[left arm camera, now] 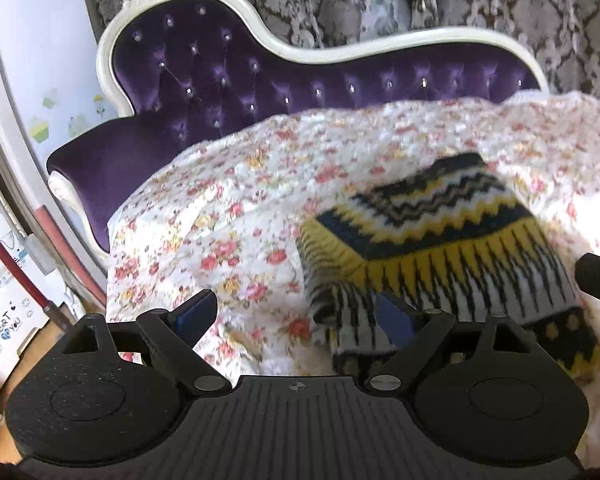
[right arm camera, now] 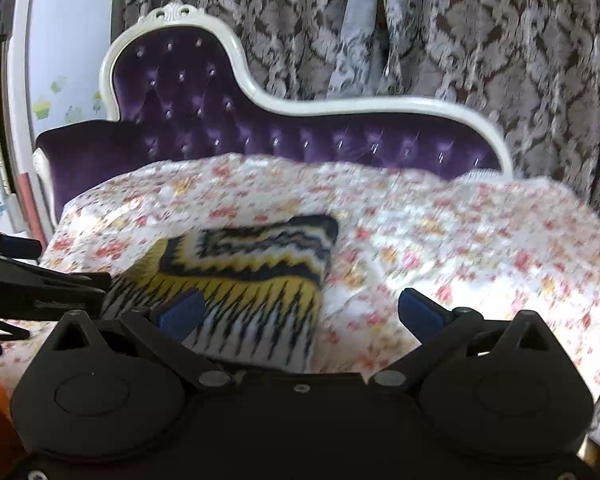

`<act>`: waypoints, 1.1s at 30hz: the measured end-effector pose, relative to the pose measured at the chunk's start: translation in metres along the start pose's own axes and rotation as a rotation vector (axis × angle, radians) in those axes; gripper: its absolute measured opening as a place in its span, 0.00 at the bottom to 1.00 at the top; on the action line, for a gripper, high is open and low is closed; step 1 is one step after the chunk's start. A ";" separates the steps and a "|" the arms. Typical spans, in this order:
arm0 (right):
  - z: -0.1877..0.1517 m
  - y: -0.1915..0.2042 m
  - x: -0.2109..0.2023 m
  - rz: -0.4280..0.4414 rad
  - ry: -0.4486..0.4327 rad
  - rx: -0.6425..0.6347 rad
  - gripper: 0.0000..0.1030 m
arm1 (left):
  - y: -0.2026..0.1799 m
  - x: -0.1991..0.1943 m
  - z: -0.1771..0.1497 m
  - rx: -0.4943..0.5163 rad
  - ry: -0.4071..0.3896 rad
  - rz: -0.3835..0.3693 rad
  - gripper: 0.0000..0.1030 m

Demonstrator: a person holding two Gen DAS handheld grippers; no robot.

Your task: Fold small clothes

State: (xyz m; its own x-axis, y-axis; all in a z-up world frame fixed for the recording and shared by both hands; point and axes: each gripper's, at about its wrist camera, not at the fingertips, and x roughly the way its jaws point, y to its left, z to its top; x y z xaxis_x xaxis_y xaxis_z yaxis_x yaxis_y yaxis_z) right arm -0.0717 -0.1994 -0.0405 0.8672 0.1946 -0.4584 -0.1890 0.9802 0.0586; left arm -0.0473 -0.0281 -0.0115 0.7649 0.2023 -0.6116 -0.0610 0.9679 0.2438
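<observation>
Lying folded on the floral sheet (left arm camera: 220, 208) of the purple sofa (left arm camera: 204, 80), the zigzag knit (left arm camera: 440, 232) fills the right half of the left view and the lower left of the right one. Both the left tool (left arm camera: 296, 314) and right tool (right arm camera: 300, 314) stand spread wide, holding nothing. I'd judge a fold just finished; next comes another fold or setting it aside.

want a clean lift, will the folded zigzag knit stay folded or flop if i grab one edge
The zigzag knit looks soft and thick, so it would likely droop and unfold. It probably drags rather than slides on the floral cover, and seems light.
</observation>
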 end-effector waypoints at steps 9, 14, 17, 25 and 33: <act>-0.006 -0.003 -0.001 0.012 0.085 0.060 0.99 | -0.002 -0.006 -0.007 -0.036 0.049 -0.043 0.84; -0.009 -0.007 -0.001 0.022 0.126 0.104 0.99 | 0.002 -0.008 -0.011 -0.072 0.074 -0.083 0.84; -0.012 -0.008 0.000 0.023 0.153 0.122 0.99 | 0.004 -0.007 -0.013 -0.084 0.091 -0.103 0.84; -0.015 -0.006 -0.003 0.029 0.182 0.131 0.99 | 0.009 -0.006 -0.022 -0.126 0.127 -0.140 0.84; -0.015 -0.002 -0.004 0.032 0.194 0.134 0.99 | 0.013 -0.008 -0.027 -0.147 0.139 -0.154 0.84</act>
State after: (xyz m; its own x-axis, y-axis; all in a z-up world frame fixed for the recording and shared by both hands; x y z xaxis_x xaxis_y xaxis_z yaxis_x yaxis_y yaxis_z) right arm -0.0811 -0.2030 -0.0521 0.7543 0.2276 -0.6158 -0.1407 0.9722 0.1870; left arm -0.0709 -0.0135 -0.0237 0.6776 0.0598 -0.7330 -0.0512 0.9981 0.0342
